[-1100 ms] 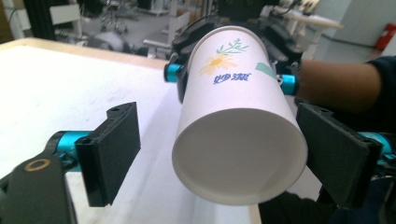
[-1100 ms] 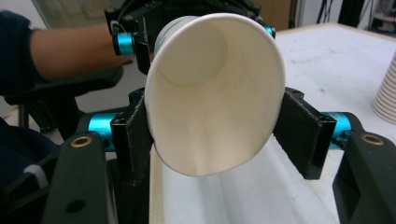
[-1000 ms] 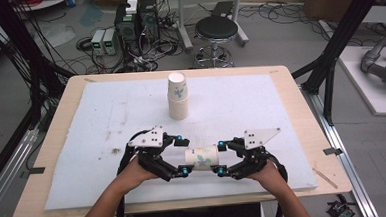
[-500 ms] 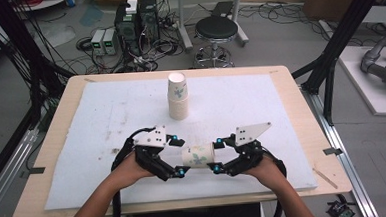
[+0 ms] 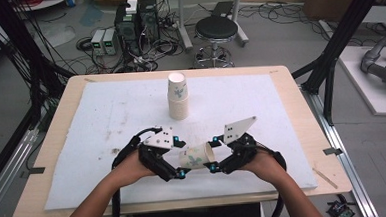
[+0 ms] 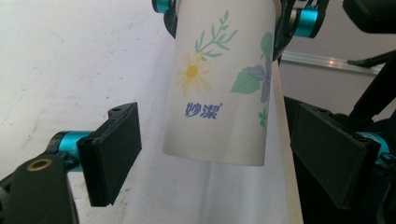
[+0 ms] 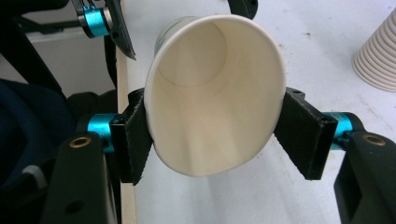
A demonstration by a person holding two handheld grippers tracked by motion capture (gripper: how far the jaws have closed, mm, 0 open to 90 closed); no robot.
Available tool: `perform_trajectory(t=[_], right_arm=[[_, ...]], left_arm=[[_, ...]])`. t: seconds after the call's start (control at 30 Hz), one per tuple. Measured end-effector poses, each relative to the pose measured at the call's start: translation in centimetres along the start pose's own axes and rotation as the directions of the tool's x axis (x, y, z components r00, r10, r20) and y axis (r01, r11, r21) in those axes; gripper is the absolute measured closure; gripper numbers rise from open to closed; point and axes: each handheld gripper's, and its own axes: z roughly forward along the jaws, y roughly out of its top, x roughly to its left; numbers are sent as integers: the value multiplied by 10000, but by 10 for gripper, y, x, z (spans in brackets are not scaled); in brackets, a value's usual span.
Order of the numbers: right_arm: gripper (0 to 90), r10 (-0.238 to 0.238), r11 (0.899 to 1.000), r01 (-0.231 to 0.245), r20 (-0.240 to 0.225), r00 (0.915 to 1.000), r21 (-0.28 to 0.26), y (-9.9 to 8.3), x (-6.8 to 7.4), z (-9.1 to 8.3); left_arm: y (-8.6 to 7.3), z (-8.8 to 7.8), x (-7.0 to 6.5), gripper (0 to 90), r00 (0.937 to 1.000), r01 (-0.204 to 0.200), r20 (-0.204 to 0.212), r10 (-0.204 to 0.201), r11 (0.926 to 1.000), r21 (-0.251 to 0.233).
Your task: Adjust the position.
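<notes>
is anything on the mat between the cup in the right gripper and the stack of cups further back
Nothing visible. The paper cup, squeezed in the right gripper, faces bare white mat up to the cup stack. The left gripper stands open around its base, not touching.

In the left gripper view the paper cup (image 6: 219,88) is cut off by the top edge, so its rim is out of sight, and its body hides most of the right gripper (image 6: 229,9) behind it. The left gripper (image 6: 224,154) has its right finger cut by the picture's right edge.

In the right gripper view the cup's wide mouth covers its own printed side and the inner faces of the fingers (image 7: 135,140). The stack of cups (image 7: 378,56) is cut off at the right edge.

In the high view the cup's print is too small to read, and the hands (image 5: 129,169) cover the gripper handles.
</notes>
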Motion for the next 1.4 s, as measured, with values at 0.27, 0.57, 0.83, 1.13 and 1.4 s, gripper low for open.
perform_trajectory(t=[0.27,0.57,0.83,1.13,1.4], right_arm=[[325,-294,9966,295,-17,9996,775,9,-1,5],[322,-540,9860,530,20,9985,1582,17,0,13],[322,-846,9737,807,94,9964,2129,27,1,18],[321,-1123,9567,1061,76,9936,2711,35,2,24],[319,-1272,9495,1209,30,9919,2897,35,4,28]], left_arm=[[4,5,-1,170,9994,-335,28,334,9980,529],[6,11,-2,175,9986,-525,-12,529,9930,1054],[5,16,-1,185,9984,-569,17,572,9878,1447],[5,20,0,203,9990,-444,56,441,9830,1783],[7,25,2,270,9991,-401,204,369,9803,1932]])
